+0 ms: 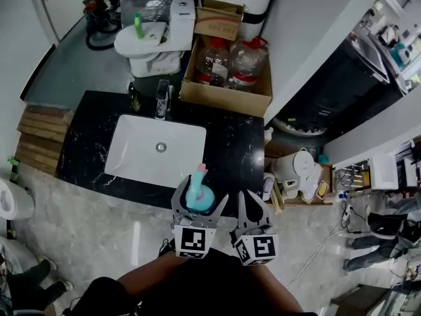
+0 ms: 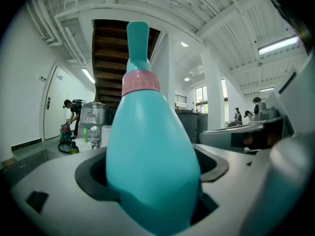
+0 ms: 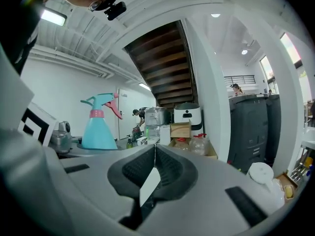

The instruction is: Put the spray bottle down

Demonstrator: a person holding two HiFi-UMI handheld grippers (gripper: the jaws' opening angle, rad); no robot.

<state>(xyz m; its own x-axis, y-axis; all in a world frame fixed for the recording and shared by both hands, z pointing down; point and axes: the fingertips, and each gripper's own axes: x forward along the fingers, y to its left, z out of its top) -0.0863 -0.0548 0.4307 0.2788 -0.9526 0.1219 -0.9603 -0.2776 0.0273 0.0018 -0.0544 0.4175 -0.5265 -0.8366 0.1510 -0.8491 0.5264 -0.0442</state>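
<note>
A teal spray bottle point(image 1: 199, 193) with a pink collar and trigger stands upright between the jaws of my left gripper point(image 1: 200, 201), which is shut on its body. It hangs over the front edge of the black countertop point(image 1: 230, 151), just right of the white sink point(image 1: 135, 153). In the left gripper view the bottle point(image 2: 147, 156) fills the middle, seated in the grey pads point(image 2: 88, 173). My right gripper point(image 1: 248, 197) is close beside it on the right, shut and empty, its pads meeting point(image 3: 154, 154). The right gripper view shows the bottle point(image 3: 100, 128) off to the left.
A faucet point(image 1: 162, 99) and a small dark bottle point(image 1: 134, 99) stand behind the sink. Beyond are a toilet point(image 1: 150, 45) and a cardboard box point(image 1: 223, 92) of water jugs. A white kettle point(image 1: 296, 166) sits lower at the right. A person point(image 2: 72, 113) bends down far back.
</note>
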